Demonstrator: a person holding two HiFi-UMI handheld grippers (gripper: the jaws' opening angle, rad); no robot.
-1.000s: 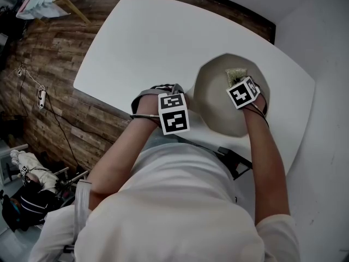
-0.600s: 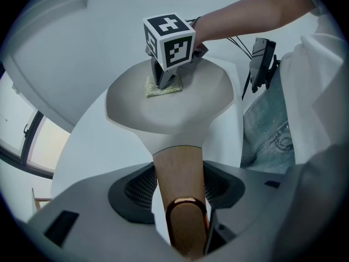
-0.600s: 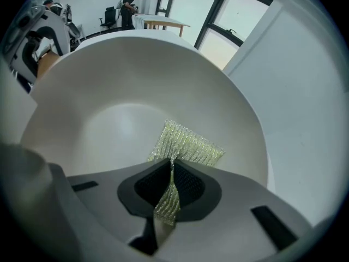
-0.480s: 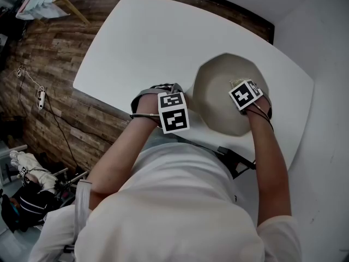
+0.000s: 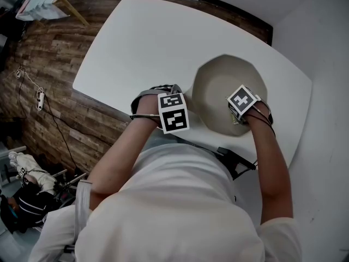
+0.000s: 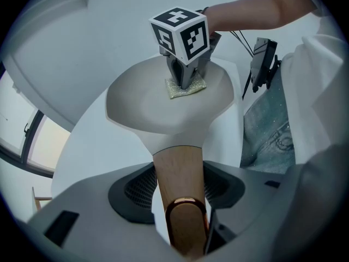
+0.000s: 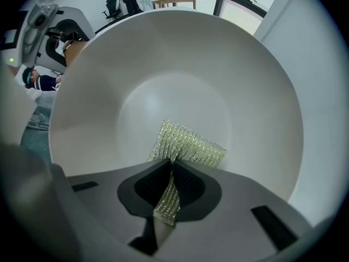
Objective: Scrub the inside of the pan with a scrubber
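On the table [image 5: 142, 42], the pan [image 5: 215, 97] handle [image 6: 177, 168] was clamped by the left gripper [image 6: 181, 195], the scrubber [image 7: 191, 145] by the right gripper [image 7: 170, 192].

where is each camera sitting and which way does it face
Head view: on the person's head, facing steeply down at table and pan; torso, left arm and right arm show.
Left gripper view: on the left gripper, looking along the handle into the pan; its fingers grip the handle.
Right gripper view: on the right gripper, facing down into the pan; its fingers pinch the scrubber.
Shared: both gripper views show pan and scrubber.
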